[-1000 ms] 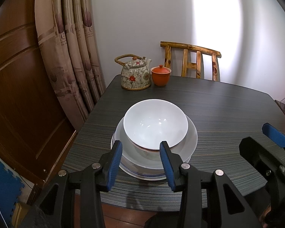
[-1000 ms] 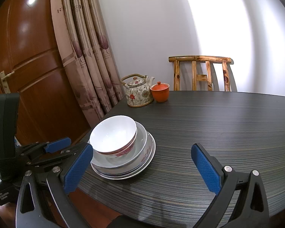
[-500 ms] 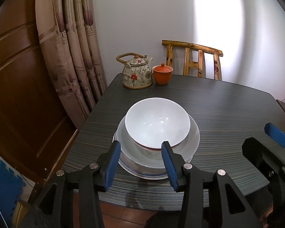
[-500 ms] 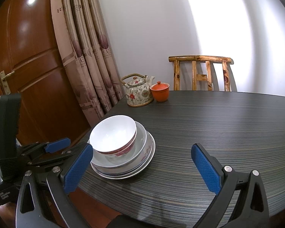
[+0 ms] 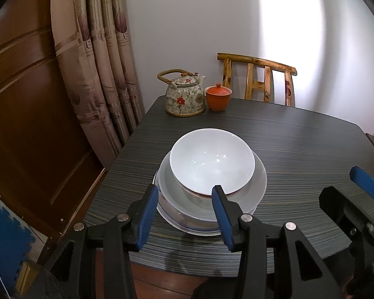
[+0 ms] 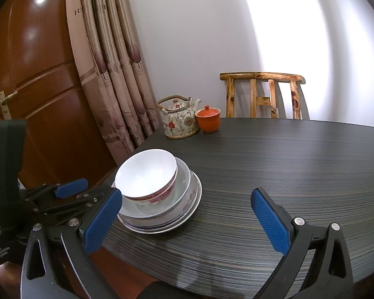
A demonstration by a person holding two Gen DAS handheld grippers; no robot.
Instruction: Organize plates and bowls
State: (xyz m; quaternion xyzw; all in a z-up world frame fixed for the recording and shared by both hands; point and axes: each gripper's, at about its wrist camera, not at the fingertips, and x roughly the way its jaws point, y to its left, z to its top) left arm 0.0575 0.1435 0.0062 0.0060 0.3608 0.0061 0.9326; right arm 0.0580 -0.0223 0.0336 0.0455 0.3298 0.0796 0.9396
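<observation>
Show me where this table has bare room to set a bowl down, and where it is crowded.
Free: the wide stretch of table right of the stack of bowls and plates, running back to the chair, and the strip between the stack and the teapot. Crowded: the far left corner, with the teapot and orange lidded cup, and the near left edge around the stack.

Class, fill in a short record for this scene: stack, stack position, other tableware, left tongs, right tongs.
stack: white bowl on top, wider bowl and plates beneath
stack position: near the table edge by the curtain
other tableware: floral teapot, orange lidded cup at the far corner
left tongs: open, empty, before the stack
right tongs: open wide, empty
</observation>
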